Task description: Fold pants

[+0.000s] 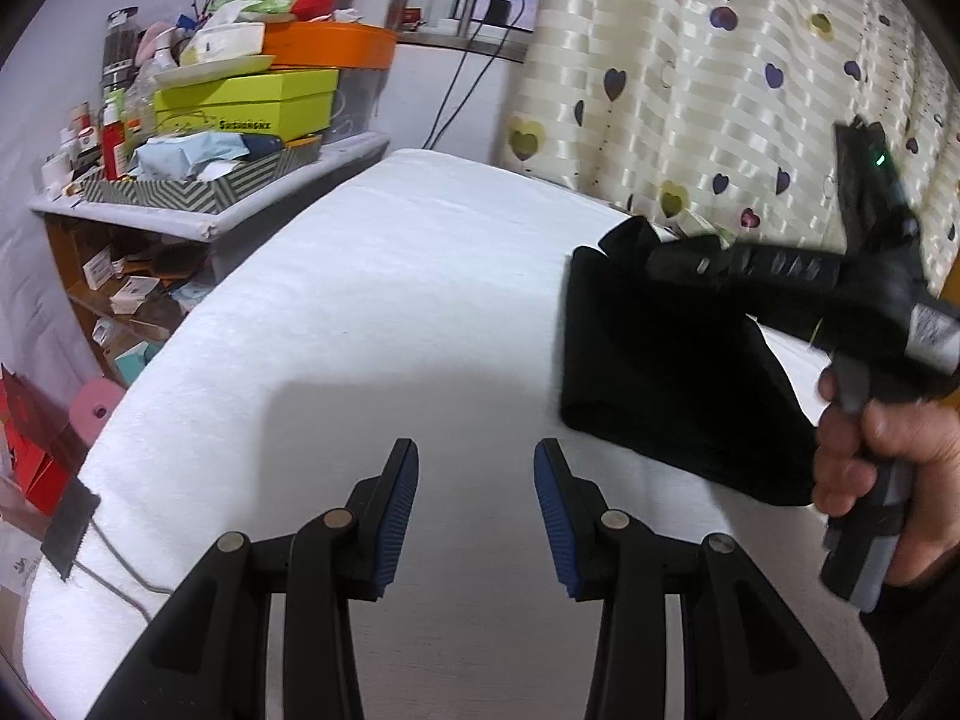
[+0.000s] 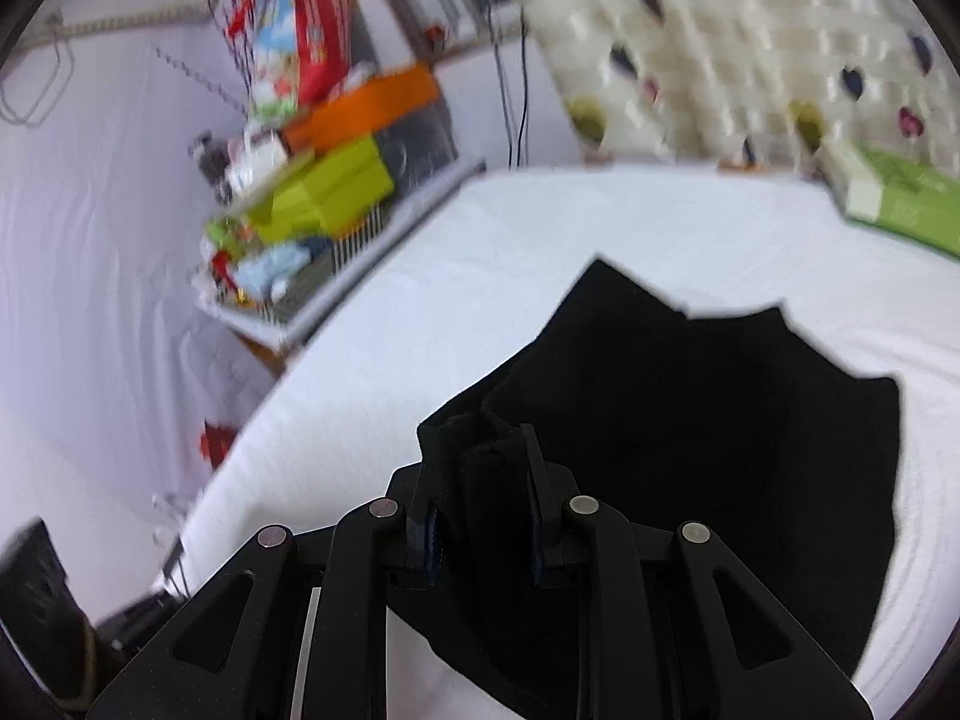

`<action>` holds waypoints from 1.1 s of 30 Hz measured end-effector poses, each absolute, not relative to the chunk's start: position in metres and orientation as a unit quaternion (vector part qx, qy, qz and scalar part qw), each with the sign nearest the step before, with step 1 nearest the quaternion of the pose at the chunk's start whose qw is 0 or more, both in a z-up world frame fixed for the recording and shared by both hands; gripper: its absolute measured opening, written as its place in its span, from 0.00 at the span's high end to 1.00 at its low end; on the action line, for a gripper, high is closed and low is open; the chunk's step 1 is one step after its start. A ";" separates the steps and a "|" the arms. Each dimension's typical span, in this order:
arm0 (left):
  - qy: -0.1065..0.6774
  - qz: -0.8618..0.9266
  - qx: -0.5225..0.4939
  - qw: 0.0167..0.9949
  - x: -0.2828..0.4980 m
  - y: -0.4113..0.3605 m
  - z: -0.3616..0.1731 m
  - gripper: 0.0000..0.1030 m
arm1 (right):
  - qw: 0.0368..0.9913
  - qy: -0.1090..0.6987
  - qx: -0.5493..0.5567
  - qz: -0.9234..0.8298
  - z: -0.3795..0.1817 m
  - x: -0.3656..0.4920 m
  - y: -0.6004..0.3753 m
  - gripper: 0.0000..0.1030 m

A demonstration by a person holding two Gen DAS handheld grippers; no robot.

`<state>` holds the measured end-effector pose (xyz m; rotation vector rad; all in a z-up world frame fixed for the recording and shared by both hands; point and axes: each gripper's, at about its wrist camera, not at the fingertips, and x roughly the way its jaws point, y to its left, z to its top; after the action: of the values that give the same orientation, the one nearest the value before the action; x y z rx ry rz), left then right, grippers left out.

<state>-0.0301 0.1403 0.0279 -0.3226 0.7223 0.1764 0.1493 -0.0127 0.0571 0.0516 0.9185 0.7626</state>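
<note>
The right gripper point(image 2: 483, 480) pinches a bunched edge of the black pants point(image 2: 690, 420) on the white bed point(image 2: 420, 276); the left gripper point(image 1: 476, 480) hangs wide, holding nothing.

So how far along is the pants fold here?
Mid-fold. The black pants already lie doubled into a compact shape on the white bed. The right gripper is clamped on a bunched edge, lifting it. The left gripper is open, empty. Final fold and release remain.

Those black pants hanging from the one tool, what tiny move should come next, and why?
Probably carry the gripped edge across and lay it down. The right gripper pinches a bunched fold of the black pants above the white bed, while the left gripper hovers open, holding nothing.
</note>
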 end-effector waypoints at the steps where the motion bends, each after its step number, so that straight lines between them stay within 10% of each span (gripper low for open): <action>1: 0.351 0.087 -0.158 0.919 -0.031 0.142 0.028 0.59 | 0.820 0.445 0.022 0.359 0.050 0.150 -0.011 0.71; 5: 0.347 0.090 -0.158 0.920 -0.032 0.146 0.030 0.59 | 0.811 0.442 0.015 0.384 0.046 0.134 -0.011 0.53; 12: 0.332 0.088 -0.155 0.926 -0.031 0.148 0.042 0.59 | 0.792 0.411 0.043 0.450 0.065 0.099 -0.043 0.51; 17: 0.324 0.055 -0.140 0.934 -0.013 0.137 0.057 0.59 | 0.840 0.389 0.055 0.374 0.066 0.100 -0.088 0.73; 30: 0.366 -0.017 -0.096 0.925 0.070 0.091 0.034 0.60 | 0.862 0.403 0.067 0.301 0.046 0.108 -0.146 0.73; 33: 0.364 -0.004 -0.093 0.927 0.066 0.092 0.031 0.75 | 0.862 0.409 0.074 0.290 0.041 0.113 -0.155 0.73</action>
<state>0.0658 0.0925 0.0309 -0.1916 0.7457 -0.0076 0.1128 -0.1554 0.0410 0.1556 0.8576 0.6076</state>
